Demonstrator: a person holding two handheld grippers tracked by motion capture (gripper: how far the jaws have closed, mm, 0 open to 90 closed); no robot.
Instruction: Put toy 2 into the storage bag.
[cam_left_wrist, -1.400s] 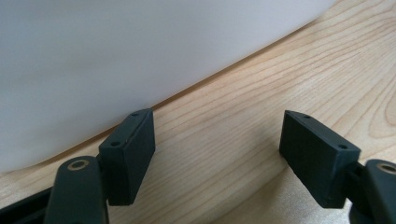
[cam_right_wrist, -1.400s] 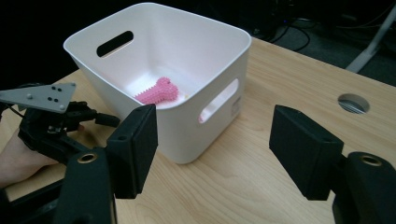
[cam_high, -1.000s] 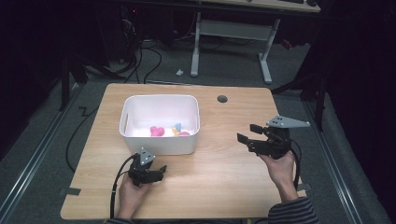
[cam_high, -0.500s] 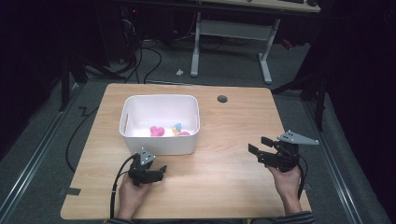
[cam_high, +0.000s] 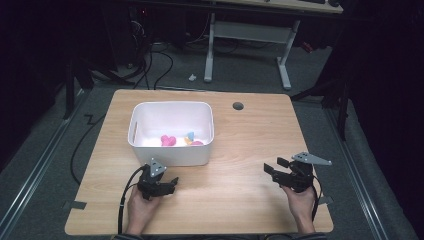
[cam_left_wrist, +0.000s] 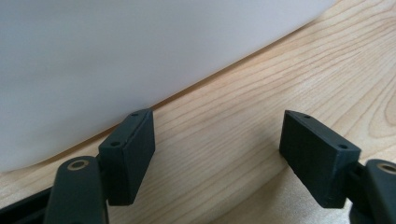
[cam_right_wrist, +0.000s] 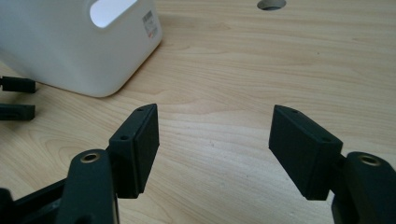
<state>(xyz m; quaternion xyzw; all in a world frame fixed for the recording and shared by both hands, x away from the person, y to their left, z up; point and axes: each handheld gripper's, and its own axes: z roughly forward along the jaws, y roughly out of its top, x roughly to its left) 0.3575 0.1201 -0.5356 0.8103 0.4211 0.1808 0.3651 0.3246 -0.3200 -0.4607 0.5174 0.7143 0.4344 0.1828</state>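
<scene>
Low, both grippers (cam_high: 172, 181) (cam_high: 270, 168) beside tub (cam_high: 170, 156)

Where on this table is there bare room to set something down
Bare wood lies between the left gripper and the right gripper, and right of the white bin below the round hole. It is crowded at the bin's front wall.

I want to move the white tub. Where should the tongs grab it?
Probably the tub rim above a handle slot, coming from above: the walls are thin and upright, so one jaw fits inside, one outside. The whole tub looks too wide.
</scene>
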